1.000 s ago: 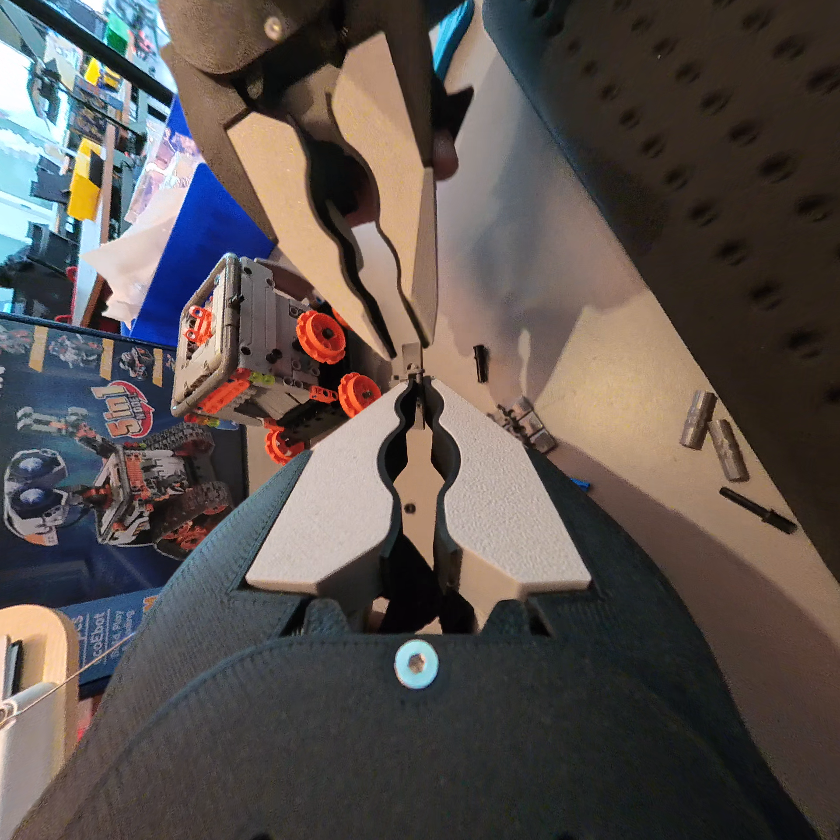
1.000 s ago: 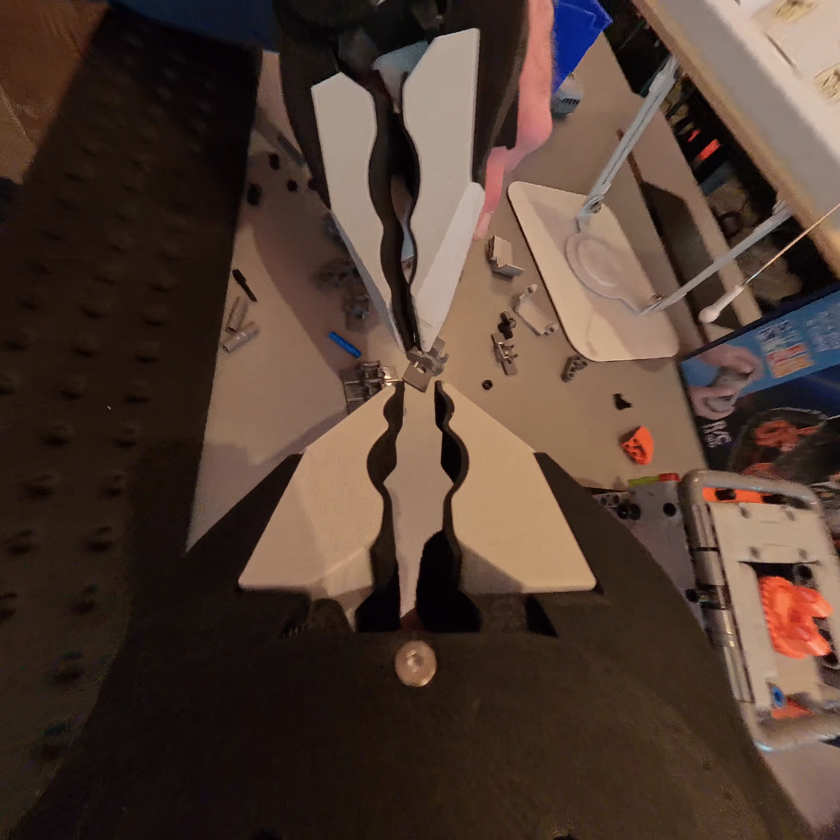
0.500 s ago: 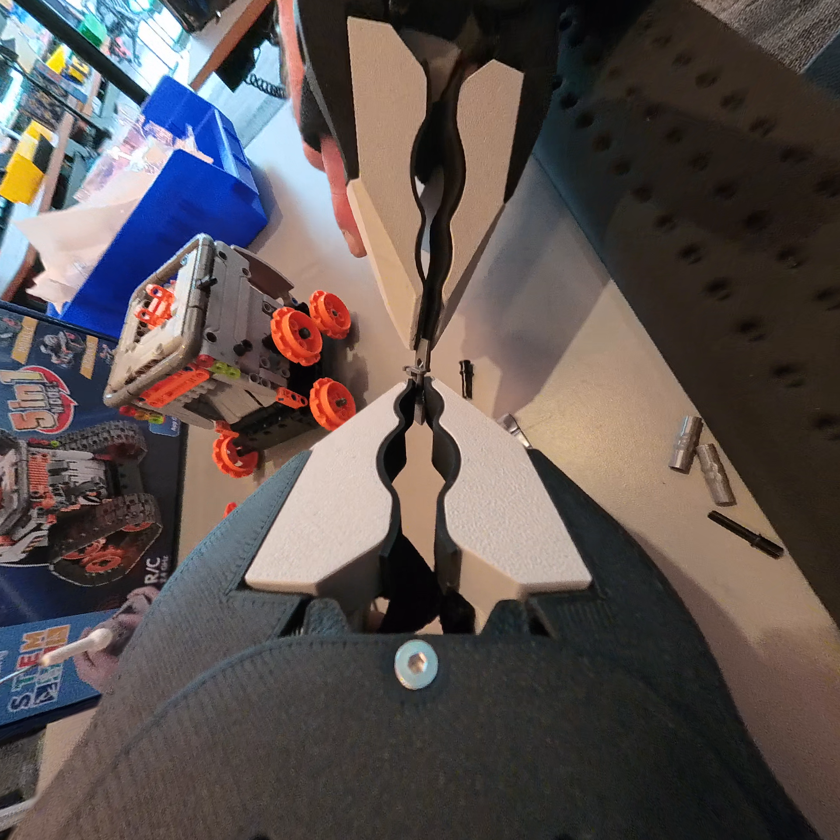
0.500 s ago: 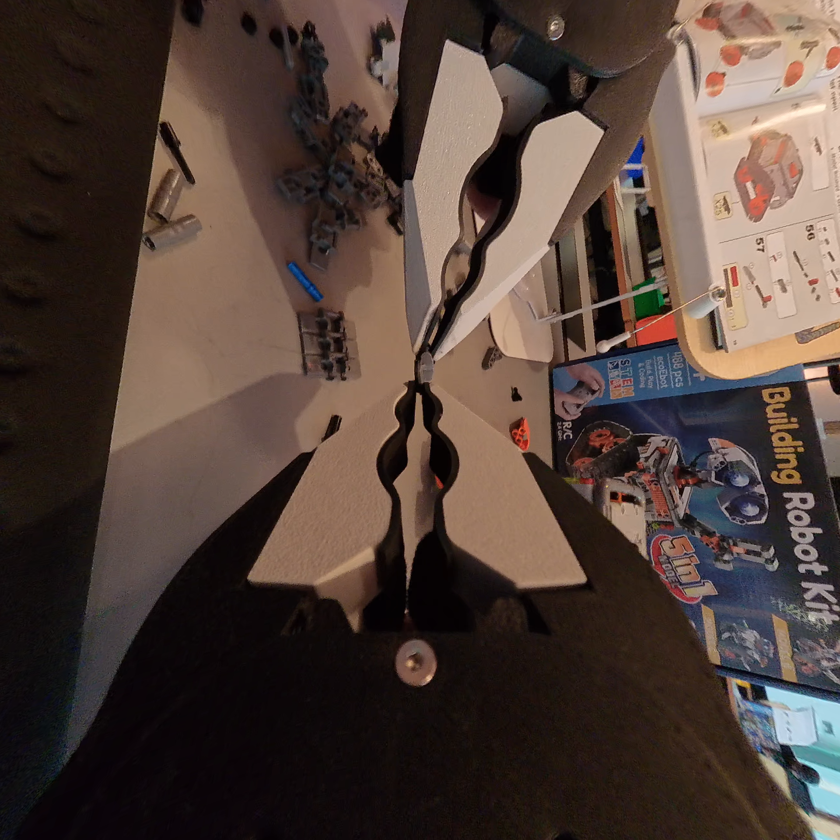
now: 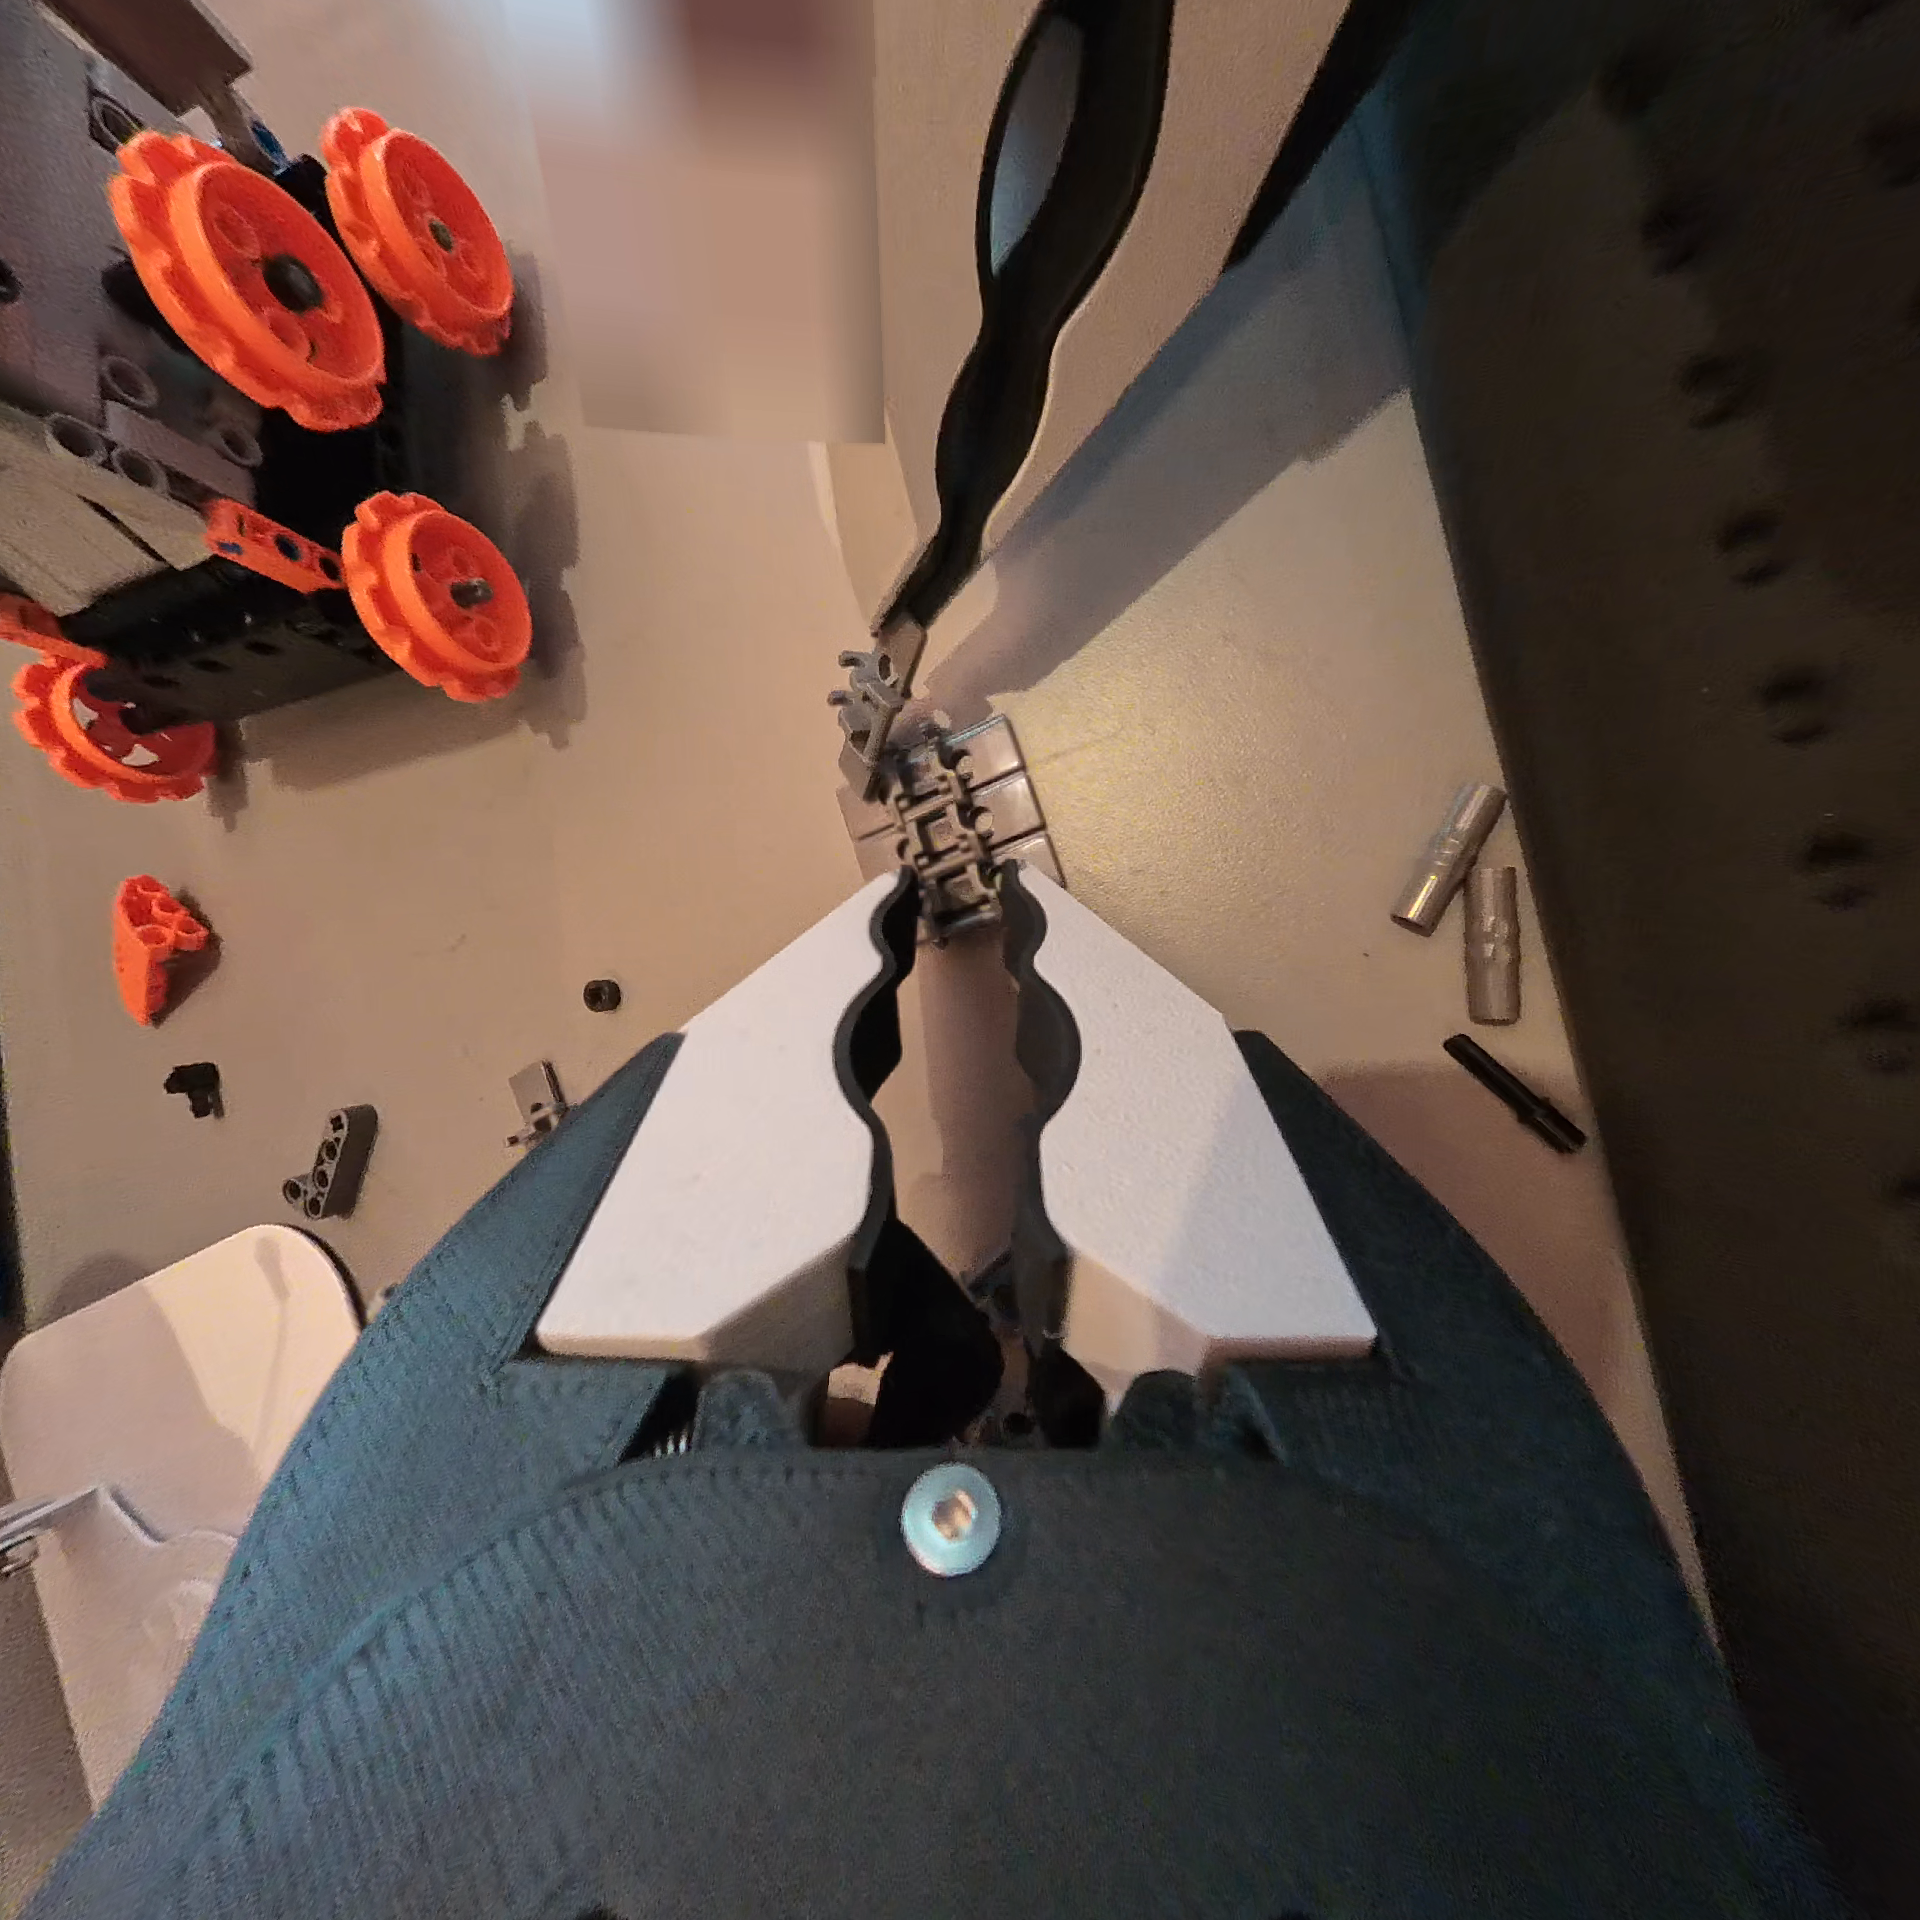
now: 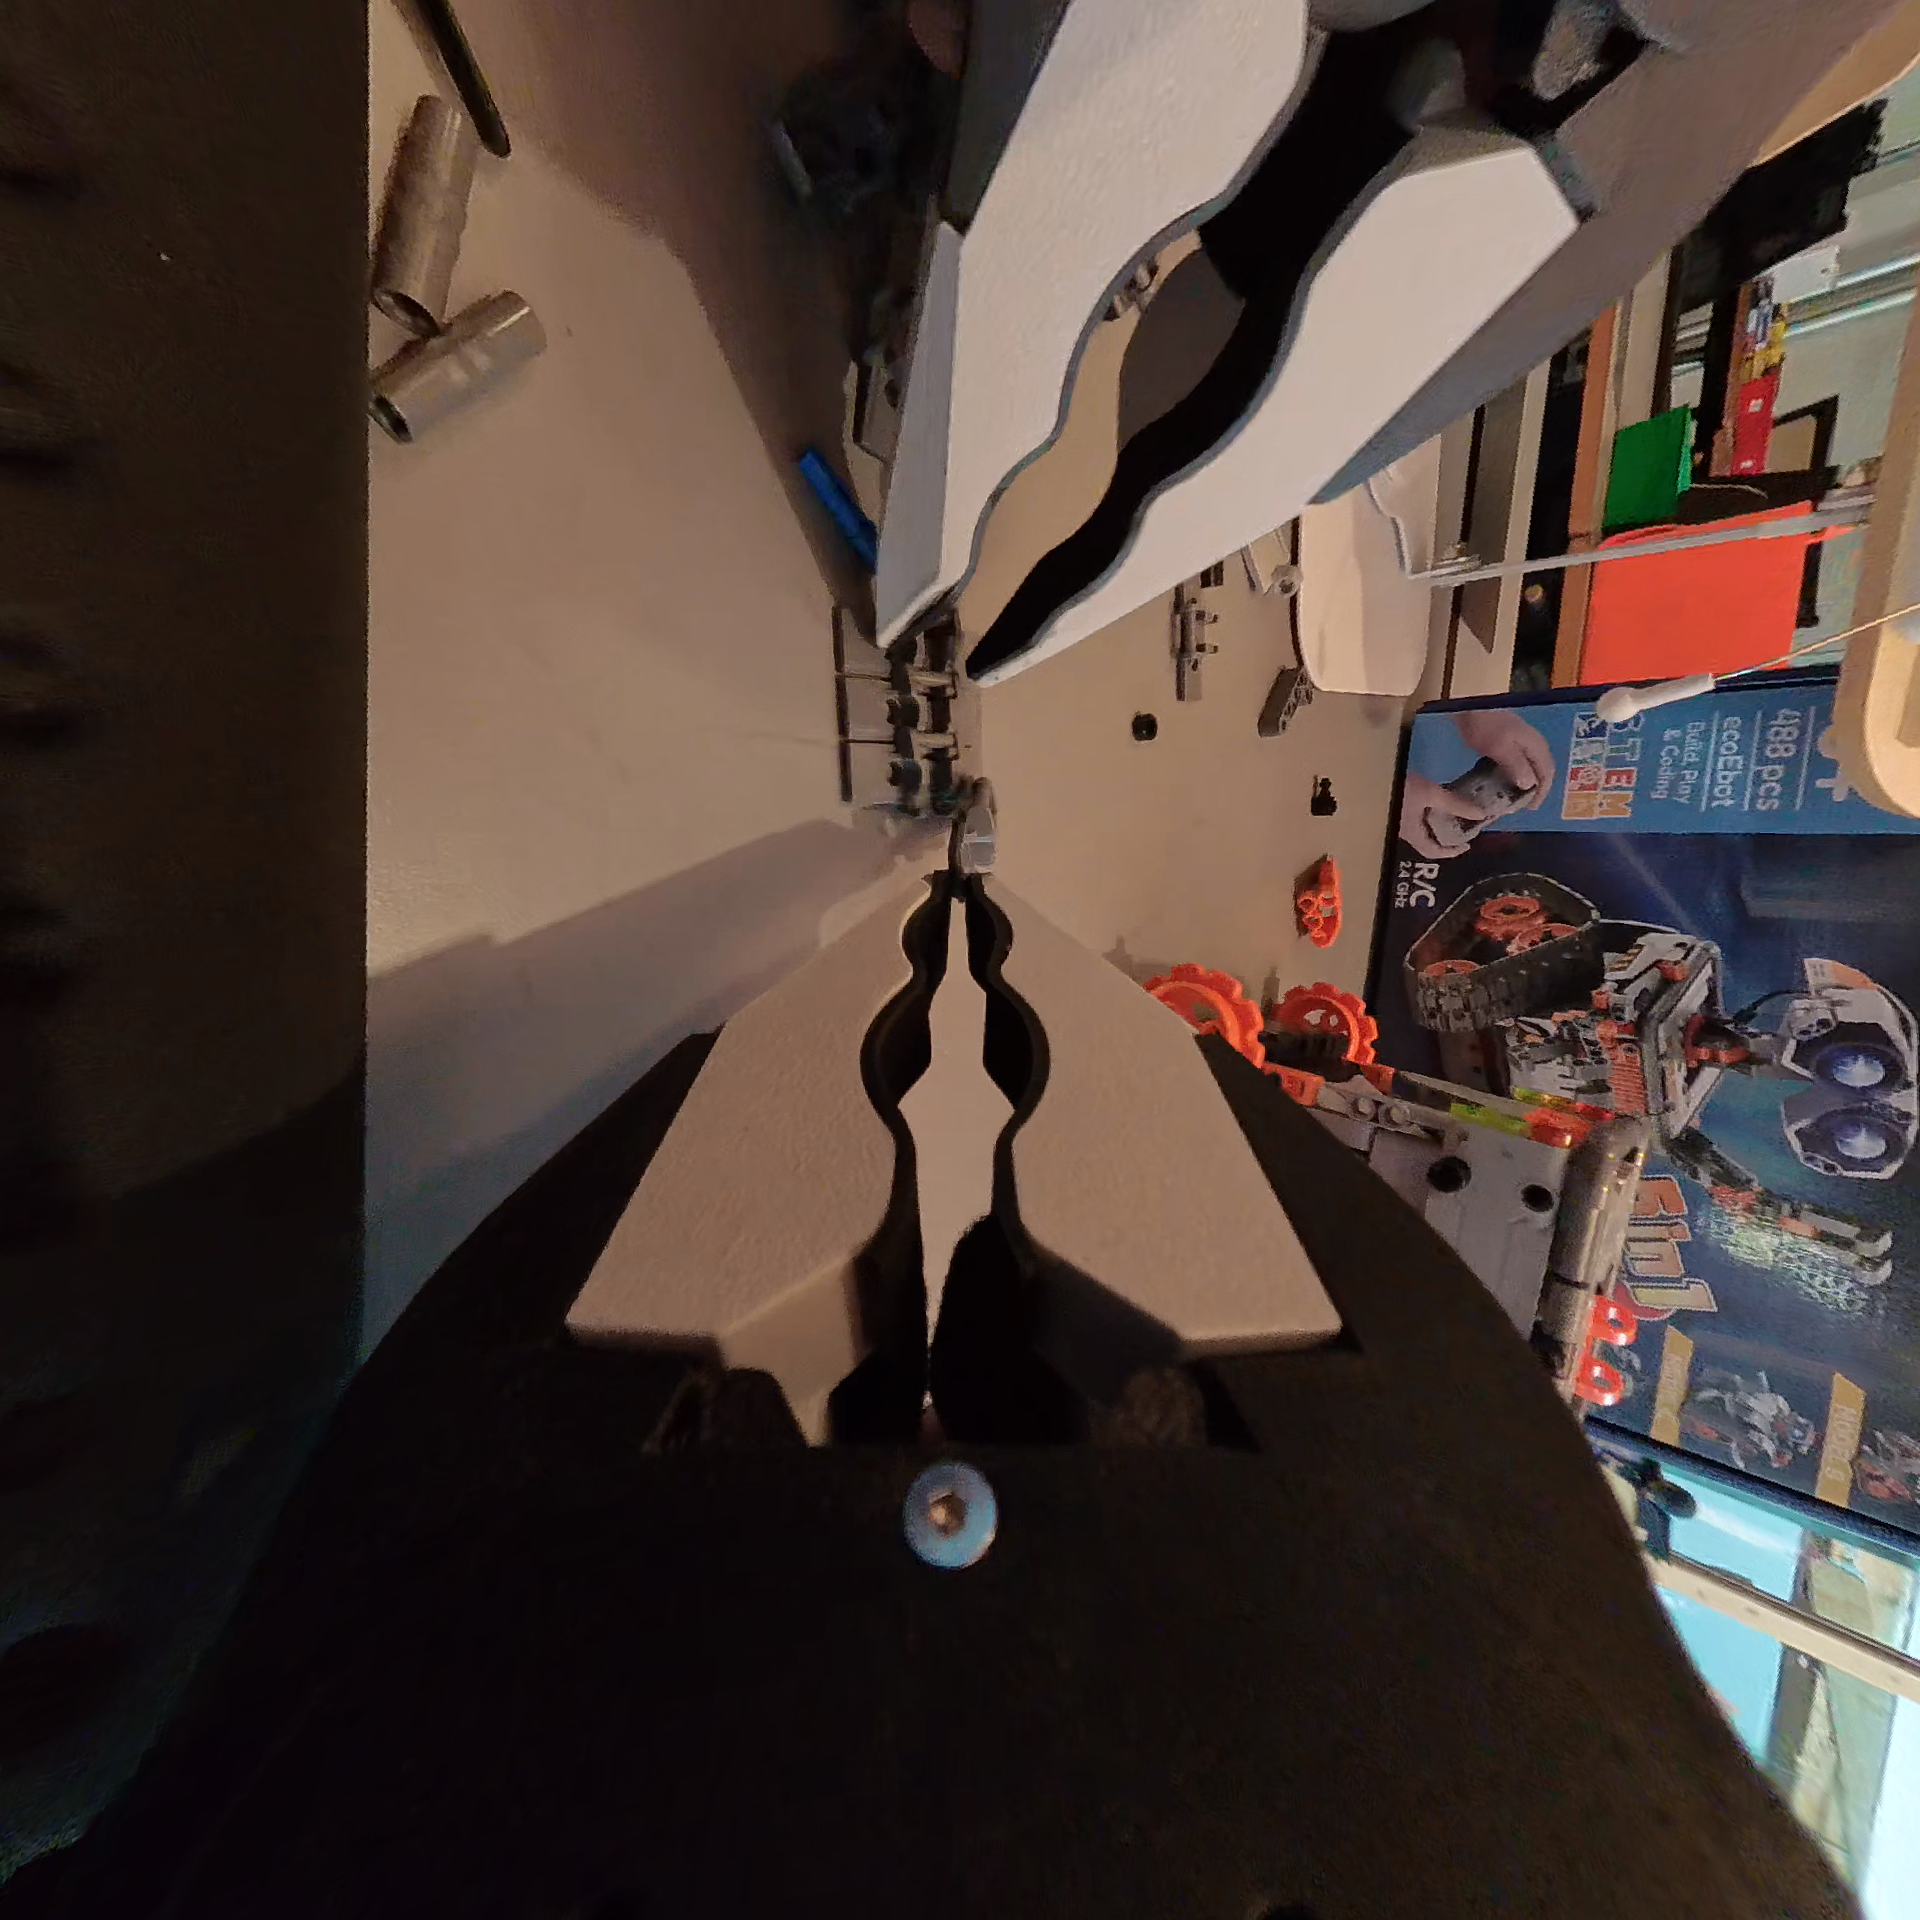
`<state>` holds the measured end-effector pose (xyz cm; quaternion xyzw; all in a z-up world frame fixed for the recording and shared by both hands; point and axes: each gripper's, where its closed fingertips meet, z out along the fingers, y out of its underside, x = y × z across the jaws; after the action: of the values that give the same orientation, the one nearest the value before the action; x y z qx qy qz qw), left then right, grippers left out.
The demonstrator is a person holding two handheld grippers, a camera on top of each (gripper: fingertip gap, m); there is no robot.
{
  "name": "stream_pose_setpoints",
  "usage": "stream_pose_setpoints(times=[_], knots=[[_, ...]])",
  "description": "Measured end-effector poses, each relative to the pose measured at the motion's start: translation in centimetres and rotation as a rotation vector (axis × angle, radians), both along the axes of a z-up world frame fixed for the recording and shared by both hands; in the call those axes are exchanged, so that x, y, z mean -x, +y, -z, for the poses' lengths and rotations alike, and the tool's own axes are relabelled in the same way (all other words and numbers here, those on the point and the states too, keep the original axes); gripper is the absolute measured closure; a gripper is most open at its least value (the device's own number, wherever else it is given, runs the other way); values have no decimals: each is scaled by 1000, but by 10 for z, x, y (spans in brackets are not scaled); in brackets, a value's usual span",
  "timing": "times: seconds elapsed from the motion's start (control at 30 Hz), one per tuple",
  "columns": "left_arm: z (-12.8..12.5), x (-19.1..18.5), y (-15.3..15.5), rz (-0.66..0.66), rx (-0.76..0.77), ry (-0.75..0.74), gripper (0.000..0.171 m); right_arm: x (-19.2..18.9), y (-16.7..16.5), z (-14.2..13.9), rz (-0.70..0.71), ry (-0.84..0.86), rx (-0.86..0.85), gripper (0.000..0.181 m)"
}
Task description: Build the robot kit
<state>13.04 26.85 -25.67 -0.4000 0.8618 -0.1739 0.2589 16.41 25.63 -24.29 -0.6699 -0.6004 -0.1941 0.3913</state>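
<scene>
Now the short grey track strip (image 5: 951, 831) is gripped at its near end by the left gripper (image 5: 954, 902). A single grey link (image 6: 977, 831), at 12 o'clock, is pinched by the right gripper (image 6: 954, 883). Alignment of the link's clips with the strip's end is best checked before anything is pressed.

Short grey tread strip (image 5: 951, 821), about 4 links snapped together, pinched at its near end by the left tool (image 5: 954, 899). The right tool (image 6: 958, 878) pinches 1 loose grey link (image 6: 977, 826) touching the strip's far end.
</scene>
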Motion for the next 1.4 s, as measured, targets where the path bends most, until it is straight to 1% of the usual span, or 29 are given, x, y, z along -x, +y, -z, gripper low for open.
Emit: stream_pose_setpoints(times=[0.03, 0.17, 0.4, 0.53, 0.63, 0.7, 0.77, 0.97, 1.17, 1.4], knots=[[0, 0, 1, -11, -2, 1, 155, 0, 1, 2, 8, -13, -1, 181], [0, 1, 2, -34, -5, 5, 158, -3, 3, 5, 48, -47, 9, 181], [1, 2, 1, -54, -20, -9, 159, -6, 6, 3, 118, -47, -1, 181], [0, 3, 2, -63, -22, -26, 159, -6, 5, 4, 120, -45, 3, 181], [-5, 5, 7, -101, -18, -44, 146, -6, 6, 6, 125, -49, 7, 181], [-9, 8, 15, -127, -25, -52, 142, -7, 6, 7, 131, -56, 7, 181], [-10, 11, 17, -137, -11, -54, 143, -8, 6, 7, 135, -62, 9, 181], [1, 13, 13, -111, -11, -12, 146, -6, 6, 10, 142, -77, 25, 181], [2, 13, 8, -99, -7, -10, 148, -2, 2, 16, 142, -98, 55, 180], [3, 13, 5, -89, -20, -3, 153, 9, -1, 17, 125, -94, 74, 179]])
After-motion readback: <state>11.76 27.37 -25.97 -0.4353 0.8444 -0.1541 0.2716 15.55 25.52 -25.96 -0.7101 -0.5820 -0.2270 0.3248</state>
